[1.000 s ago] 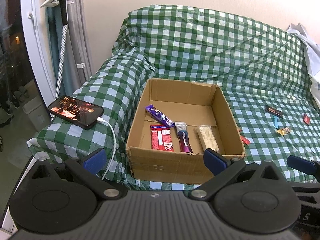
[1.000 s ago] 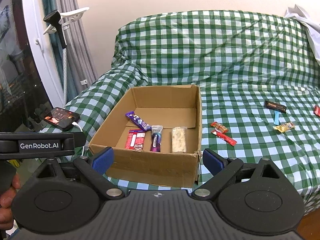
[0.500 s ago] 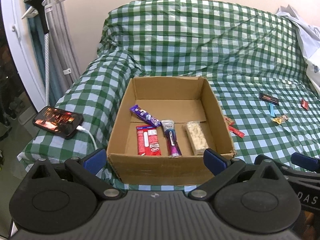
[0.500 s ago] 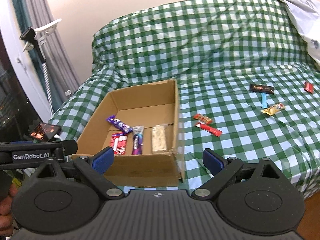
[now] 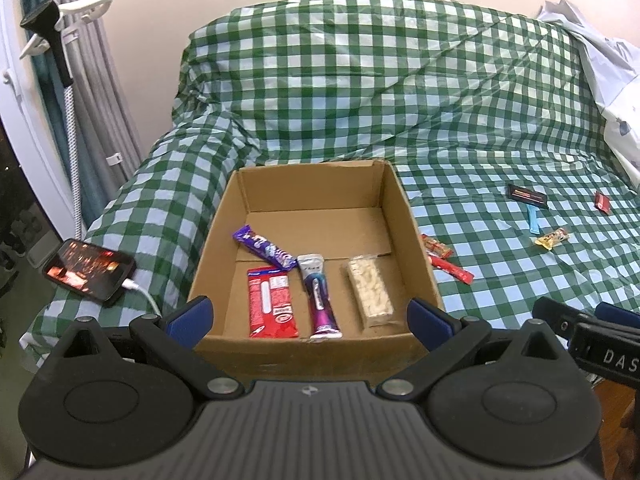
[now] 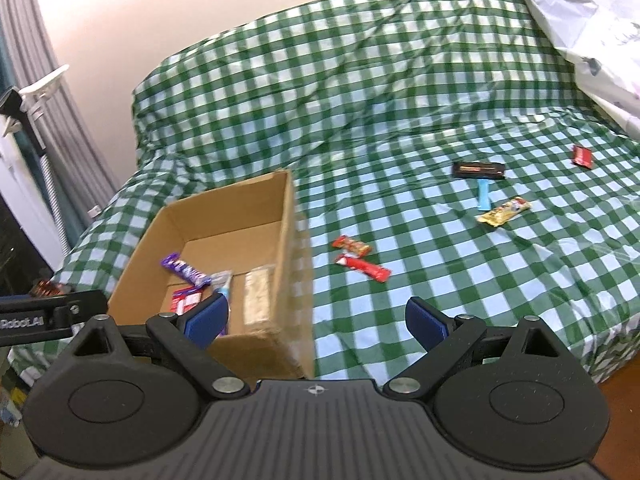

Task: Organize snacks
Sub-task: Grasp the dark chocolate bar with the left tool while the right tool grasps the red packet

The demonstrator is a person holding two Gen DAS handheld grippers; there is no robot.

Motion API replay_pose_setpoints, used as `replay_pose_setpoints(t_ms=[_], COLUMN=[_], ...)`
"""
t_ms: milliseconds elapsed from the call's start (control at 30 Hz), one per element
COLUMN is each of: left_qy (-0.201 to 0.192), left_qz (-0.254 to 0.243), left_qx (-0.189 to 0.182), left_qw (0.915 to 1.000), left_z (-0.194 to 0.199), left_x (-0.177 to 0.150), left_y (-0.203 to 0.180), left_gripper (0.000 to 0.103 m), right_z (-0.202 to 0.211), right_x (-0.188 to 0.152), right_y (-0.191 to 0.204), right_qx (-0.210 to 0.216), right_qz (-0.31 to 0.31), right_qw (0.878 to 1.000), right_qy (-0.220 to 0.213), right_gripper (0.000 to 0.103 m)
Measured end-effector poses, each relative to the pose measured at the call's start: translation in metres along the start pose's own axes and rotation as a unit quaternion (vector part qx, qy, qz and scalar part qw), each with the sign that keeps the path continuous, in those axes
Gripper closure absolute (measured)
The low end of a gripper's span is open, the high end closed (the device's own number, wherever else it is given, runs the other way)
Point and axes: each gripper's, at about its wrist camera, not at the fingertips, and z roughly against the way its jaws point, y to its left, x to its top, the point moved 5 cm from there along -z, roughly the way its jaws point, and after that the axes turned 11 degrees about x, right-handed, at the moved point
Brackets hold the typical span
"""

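Observation:
An open cardboard box (image 5: 404, 216) (image 6: 286, 216) sits on the green checked bed. In it lie a purple bar (image 5: 264, 247), a red pack (image 5: 272, 306), a purple tube-like pack (image 5: 320, 296) and a pale nougat bar (image 5: 370, 290). Right of the box lie two red snacks (image 6: 362, 268) (image 5: 444, 260). Farther right lie a black bar (image 6: 478, 169), a blue stick (image 6: 483, 195), a yellow snack (image 6: 504, 211) and a small red pack (image 6: 581, 156). My left gripper (image 5: 308, 318) is open and empty in front of the box. My right gripper (image 6: 316, 320) is open and empty by the box's right front corner.
A phone (image 5: 88, 266) on a white cable lies on the bed's left corner. A stand with a clamp (image 5: 52, 32) and curtains are at the left. White bedding (image 6: 580, 20) is heaped at the far right. The bed edge drops to the floor at the lower right (image 6: 624, 376).
Both grippers have swung to the right and risen a little. The right view now faces the loose snacks beside the box. Nothing on the bed has moved.

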Motion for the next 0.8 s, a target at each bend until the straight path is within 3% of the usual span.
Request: replay_pose_setpoints(t_ms=[300, 500, 800], left_qy=[0.007, 0.012, 0.083], left_qz=[-0.012, -0.013, -0.047], left_qx=[-0.039, -0.072, -0.099], left_qw=[0.9991, 0.9973, 0.9905], left_z=[-0.018, -0.042, -0.125], left_x=[0.037, 0.08, 0.11], left_y=[-0.045, -0.096, -0.19], left_gripper=[0.0, 0.0, 0.0], right_z=[0.002, 0.006, -0.028], right_x=[0.023, 0.044, 0.073], right_y=[-0.051, -0.11, -0.209], right_qx=[-0.053, -0.104, -0.151], right_qz=[-0.001, -0.017, -0.062], right_qw=[0.998, 0.993, 0.985], right_qy=[-0.024, -0.045, -0.047], right_gripper=[0.007, 0.007, 0.007])
